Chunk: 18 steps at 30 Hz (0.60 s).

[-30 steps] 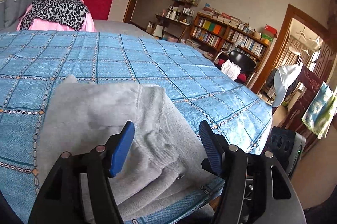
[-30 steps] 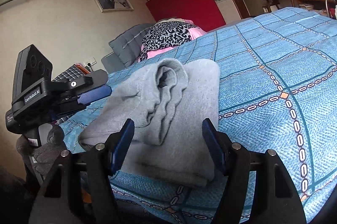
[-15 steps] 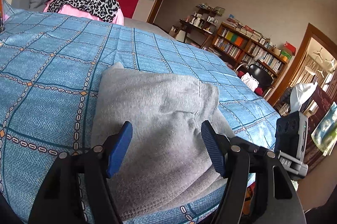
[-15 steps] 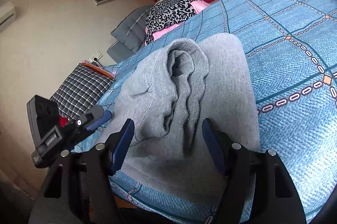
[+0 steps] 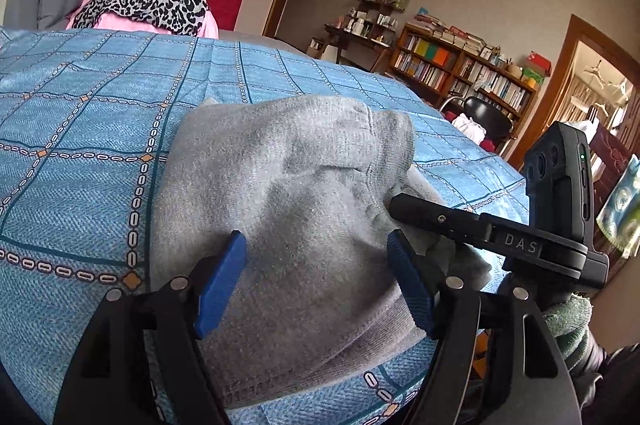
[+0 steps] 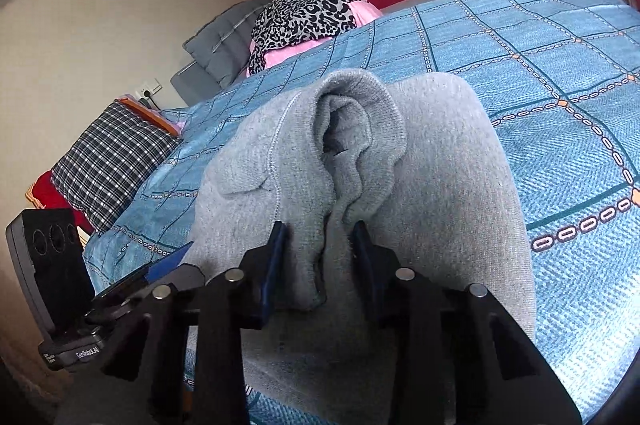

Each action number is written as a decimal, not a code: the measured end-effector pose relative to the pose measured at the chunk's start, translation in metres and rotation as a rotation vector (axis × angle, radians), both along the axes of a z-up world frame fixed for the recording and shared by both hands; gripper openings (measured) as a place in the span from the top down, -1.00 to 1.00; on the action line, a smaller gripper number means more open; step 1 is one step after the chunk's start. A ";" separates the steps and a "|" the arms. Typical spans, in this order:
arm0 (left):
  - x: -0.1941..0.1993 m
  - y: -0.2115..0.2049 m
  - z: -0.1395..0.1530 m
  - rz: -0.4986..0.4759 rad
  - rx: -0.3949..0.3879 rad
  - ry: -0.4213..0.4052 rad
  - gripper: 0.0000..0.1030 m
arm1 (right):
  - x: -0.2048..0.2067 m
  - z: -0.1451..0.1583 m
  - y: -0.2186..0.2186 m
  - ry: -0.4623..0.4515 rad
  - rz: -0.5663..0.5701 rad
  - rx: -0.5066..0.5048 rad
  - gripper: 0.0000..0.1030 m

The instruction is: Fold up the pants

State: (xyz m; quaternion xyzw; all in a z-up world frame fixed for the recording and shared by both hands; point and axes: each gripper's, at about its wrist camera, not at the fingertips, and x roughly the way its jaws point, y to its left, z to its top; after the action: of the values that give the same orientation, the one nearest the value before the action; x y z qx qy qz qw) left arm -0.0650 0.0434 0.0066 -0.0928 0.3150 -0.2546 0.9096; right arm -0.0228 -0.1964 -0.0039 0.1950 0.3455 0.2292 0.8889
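Grey sweatpants (image 6: 440,161) pinched by right gripper (image 6: 320,257) – left gripper (image 5: 316,277) held open; the thick bunch could slip out, undoing the fold.

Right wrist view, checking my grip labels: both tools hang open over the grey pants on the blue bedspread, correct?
Not quite. Only the left tool is open over the grey pants on the blue bedspread. The right wrist view shows the right tool pinching a bunched fold.

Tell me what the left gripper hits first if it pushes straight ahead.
The left gripper, open, would most likely meet the grey pants bunched on the blue bedspread straight ahead, though depth is unclear.
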 end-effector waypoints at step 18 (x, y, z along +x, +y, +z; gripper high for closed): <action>0.005 -0.028 0.024 -0.070 -0.004 -0.033 -0.42 | -0.018 0.032 -0.074 -0.095 -0.114 0.002 0.73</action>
State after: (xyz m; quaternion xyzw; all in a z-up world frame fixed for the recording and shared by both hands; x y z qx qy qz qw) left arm -0.0599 0.0154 0.0304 -0.0794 0.3023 -0.2887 0.9050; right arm -0.0413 -0.2704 0.0277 0.2038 0.2909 0.1877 0.9157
